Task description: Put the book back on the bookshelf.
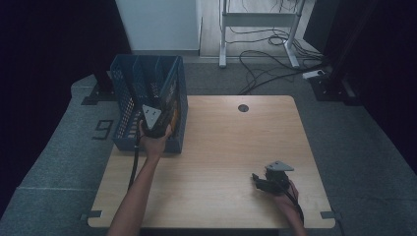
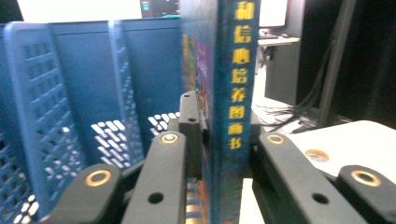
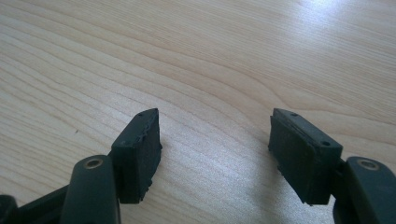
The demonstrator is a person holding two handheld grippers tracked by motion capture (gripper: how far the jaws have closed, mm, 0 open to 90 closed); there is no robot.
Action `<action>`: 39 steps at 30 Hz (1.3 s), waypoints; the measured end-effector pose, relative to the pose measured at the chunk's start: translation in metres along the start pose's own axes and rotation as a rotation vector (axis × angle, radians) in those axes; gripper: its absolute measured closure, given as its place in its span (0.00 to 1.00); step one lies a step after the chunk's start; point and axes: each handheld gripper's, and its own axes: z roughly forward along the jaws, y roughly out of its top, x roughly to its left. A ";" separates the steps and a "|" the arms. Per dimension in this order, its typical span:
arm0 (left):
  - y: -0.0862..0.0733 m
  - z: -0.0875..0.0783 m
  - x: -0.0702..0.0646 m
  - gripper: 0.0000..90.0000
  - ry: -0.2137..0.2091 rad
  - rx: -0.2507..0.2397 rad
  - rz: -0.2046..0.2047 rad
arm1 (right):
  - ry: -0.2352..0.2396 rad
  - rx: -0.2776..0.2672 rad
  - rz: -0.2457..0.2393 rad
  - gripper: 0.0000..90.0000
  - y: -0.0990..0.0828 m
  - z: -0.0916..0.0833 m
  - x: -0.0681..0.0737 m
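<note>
High view placed the left gripper (image 1: 156, 119) at the near wall of a blue perforated plastic file rack (image 1: 129, 105) standing on the far-left part of a light wooden table (image 1: 221, 147); what sat between its jaws was too small to tell there. Left gripper view gave the detail: a thin blue hardcover book with yellow lettering on its spine (image 2: 233, 93) stood upright, spine toward the camera, clamped between the two black jaws. No earlier frame was given, so only the grip as it stood: pads pressed on both covers, left gripper (image 2: 224, 140) clenched on the book. Book rose well above the fingertips and ran down below them too; rack dividers showed to the left of the fingers, the table corner to their right.

Right gripper (image 1: 269, 181) rested low over the bare table near the front-right edge in the high view, well apart from rack and book. Right gripper view showed its (image 3: 215, 140) jaws spread wide, released, nothing between the pads (image 3: 140, 149), just wood grain under them. Book lay far off to the left of these fingers.
</note>
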 end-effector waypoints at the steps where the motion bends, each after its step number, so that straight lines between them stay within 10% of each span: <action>1: 0.000 0.000 -0.002 0.85 -0.016 0.001 -0.002 | 0.000 0.000 0.000 0.37 0.000 0.000 0.000; 13: -0.008 0.002 -0.001 0.58 -0.077 0.041 -0.038 | 0.000 0.000 0.000 0.37 0.000 0.000 0.000; 39: -0.018 -0.035 0.010 0.41 -0.191 0.137 -0.079 | -0.002 0.000 -0.001 0.37 0.000 0.000 0.000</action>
